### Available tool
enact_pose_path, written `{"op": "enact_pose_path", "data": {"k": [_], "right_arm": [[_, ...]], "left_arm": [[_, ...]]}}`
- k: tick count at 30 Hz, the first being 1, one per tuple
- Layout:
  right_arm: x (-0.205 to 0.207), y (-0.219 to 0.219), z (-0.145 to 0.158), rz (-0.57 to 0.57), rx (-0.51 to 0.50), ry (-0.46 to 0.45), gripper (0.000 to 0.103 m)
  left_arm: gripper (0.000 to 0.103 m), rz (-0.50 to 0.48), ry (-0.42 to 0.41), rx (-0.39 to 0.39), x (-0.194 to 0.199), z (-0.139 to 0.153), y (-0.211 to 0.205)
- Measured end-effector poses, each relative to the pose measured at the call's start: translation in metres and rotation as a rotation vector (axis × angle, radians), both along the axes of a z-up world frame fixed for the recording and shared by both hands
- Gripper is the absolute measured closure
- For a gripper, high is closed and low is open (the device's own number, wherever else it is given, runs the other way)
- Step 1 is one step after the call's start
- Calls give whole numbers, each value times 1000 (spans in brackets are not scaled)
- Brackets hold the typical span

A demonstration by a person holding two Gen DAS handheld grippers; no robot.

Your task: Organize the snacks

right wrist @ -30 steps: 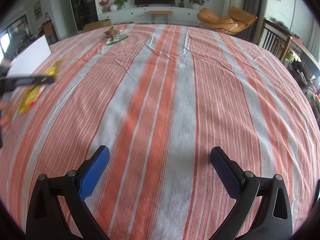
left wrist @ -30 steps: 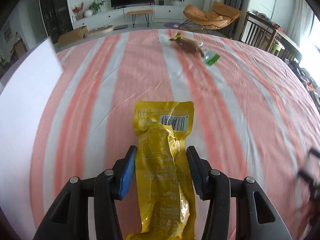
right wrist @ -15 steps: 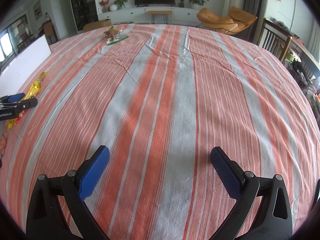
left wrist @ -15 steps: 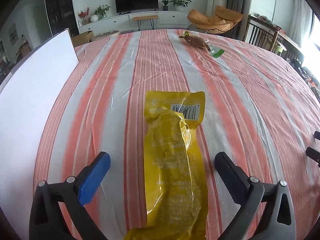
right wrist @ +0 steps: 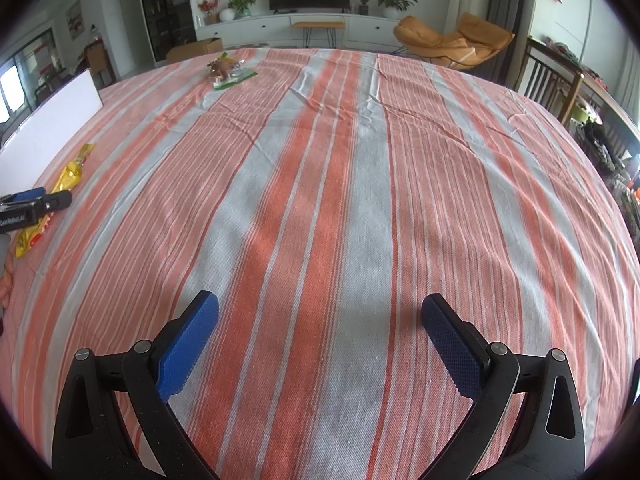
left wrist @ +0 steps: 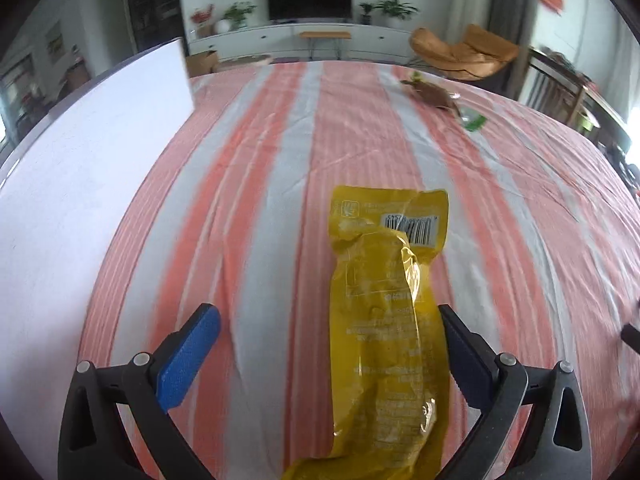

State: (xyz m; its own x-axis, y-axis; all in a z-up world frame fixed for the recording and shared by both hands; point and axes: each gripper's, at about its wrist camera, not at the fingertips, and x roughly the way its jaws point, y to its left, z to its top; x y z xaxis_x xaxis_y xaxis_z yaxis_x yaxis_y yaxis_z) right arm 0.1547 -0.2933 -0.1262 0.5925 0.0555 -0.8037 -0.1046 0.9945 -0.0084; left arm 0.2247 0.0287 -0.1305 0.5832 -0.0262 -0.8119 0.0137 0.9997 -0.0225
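Note:
A yellow snack packet [left wrist: 384, 320] lies flat on the striped tablecloth [left wrist: 280, 160], barcode end away from me. My left gripper [left wrist: 326, 318] stands open around it. The packet sits close to the right finger, and the blue left pad [left wrist: 188, 356] is well clear of it. From the right wrist view, the same packet [right wrist: 72, 172] and the left gripper [right wrist: 36, 202] show at the far left edge. My right gripper [right wrist: 320, 312] is open over bare cloth with nothing between its fingers. A brown snack packet [left wrist: 432, 94] lies far across the table.
A white board [left wrist: 80, 168] stands along the table's left edge, close to the yellow packet. A small green wrapper [left wrist: 474, 122] lies beside the brown packet [right wrist: 224, 68]. Wooden chairs [right wrist: 560, 88] line the right side. A hand shows partly at the left edge [right wrist: 6, 284].
The left jaws went from shut on the yellow packet to wide open, leaving it on the cloth. The left gripper then shifted left, so the packet now sits by its right finger. The right gripper held still.

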Motion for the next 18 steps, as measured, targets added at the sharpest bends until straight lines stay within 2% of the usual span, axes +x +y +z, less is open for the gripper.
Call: {"op": "enact_pose_path", "data": {"k": [5, 12, 18], "right_arm": [[0, 0, 0, 0, 0, 0, 0], [0, 0, 0, 0, 0, 0, 0], [0, 0, 0, 0, 0, 0, 0]], "left_arm": [[0, 1, 1, 6, 1, -2, 0], [0, -73, 1, 4, 4, -2, 4], [0, -73, 0, 3, 3, -2, 4]]}}
